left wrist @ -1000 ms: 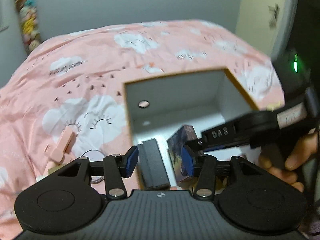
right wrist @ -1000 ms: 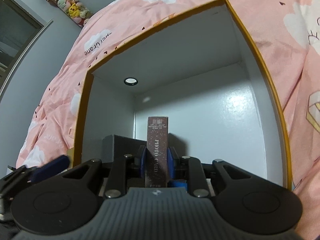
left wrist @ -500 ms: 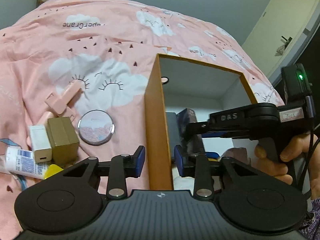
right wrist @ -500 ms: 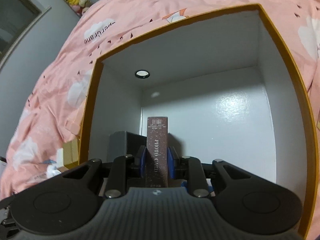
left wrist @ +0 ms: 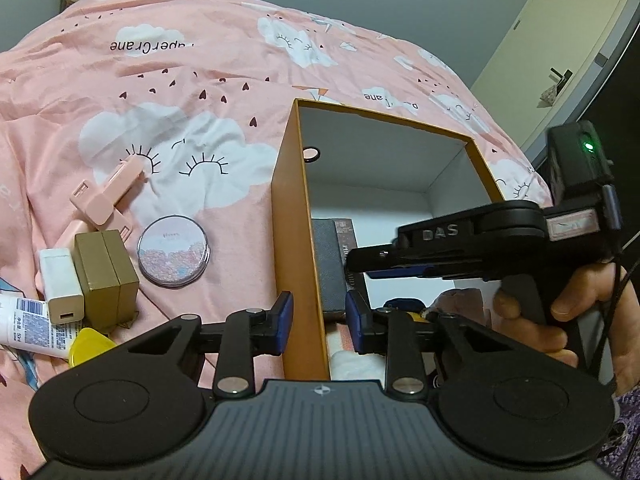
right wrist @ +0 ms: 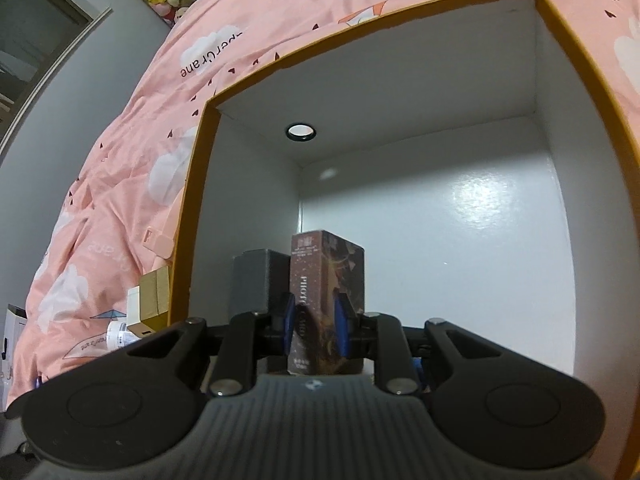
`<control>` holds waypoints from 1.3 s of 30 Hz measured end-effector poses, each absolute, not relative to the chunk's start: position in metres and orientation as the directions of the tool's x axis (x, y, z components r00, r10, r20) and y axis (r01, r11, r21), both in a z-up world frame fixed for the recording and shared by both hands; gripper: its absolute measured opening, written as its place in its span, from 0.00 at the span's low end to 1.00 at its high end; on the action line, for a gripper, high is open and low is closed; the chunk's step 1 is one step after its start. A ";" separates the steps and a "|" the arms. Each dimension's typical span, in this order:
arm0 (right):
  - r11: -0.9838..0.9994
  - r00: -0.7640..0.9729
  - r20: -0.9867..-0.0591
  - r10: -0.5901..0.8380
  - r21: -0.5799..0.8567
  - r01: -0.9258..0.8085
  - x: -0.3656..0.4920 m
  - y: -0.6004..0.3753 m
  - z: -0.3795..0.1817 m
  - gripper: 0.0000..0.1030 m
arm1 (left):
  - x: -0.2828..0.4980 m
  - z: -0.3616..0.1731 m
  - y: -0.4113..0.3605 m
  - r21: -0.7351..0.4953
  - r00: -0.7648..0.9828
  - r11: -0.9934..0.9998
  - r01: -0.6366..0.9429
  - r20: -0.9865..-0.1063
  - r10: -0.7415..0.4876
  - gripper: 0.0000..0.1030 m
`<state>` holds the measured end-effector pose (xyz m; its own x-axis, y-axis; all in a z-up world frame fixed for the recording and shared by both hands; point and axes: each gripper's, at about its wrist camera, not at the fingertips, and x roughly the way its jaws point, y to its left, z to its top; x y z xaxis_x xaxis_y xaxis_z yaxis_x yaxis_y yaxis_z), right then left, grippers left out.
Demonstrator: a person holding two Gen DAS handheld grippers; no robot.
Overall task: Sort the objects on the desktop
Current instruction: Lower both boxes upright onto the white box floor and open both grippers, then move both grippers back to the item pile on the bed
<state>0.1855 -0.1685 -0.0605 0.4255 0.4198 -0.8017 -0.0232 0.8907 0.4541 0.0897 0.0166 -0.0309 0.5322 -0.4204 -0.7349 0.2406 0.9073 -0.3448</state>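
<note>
- Left wrist view: your left gripper (left wrist: 316,316) straddles the left wall of the orange box (left wrist: 294,216) on the bed; its jaws have just been closing, and whether the pads touch it I cannot tell.
- Right wrist view: your right gripper (right wrist: 314,326) is clamped on a brown card box (right wrist: 326,276), upright beside a grey case (right wrist: 256,278) in the orange box's near left corner.
</note>
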 end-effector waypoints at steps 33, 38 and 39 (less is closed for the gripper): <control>0.944 0.445 -0.833 0.328 0.280 -0.173 0.169 -0.160 -0.061 0.04 | 0.086 -0.034 0.008 -0.324 0.546 0.921 0.215 -0.742 -0.388 0.24; 0.946 0.523 -0.788 0.325 0.262 -0.192 0.157 -0.165 -0.037 0.10 | 0.081 -0.028 0.011 -0.295 0.588 0.935 0.196 -0.728 -0.353 0.24; 0.945 0.538 -0.777 0.327 0.262 -0.196 0.155 -0.166 -0.033 0.12 | 0.080 -0.026 0.010 -0.284 0.597 0.940 0.188 -0.727 -0.339 0.24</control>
<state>0.1547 -0.1659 -0.0326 0.5378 0.3271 -0.7770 -0.1959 0.9449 0.2622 0.0798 0.0104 -0.0261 0.5973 -0.3392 -0.7267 0.1883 0.9401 -0.2841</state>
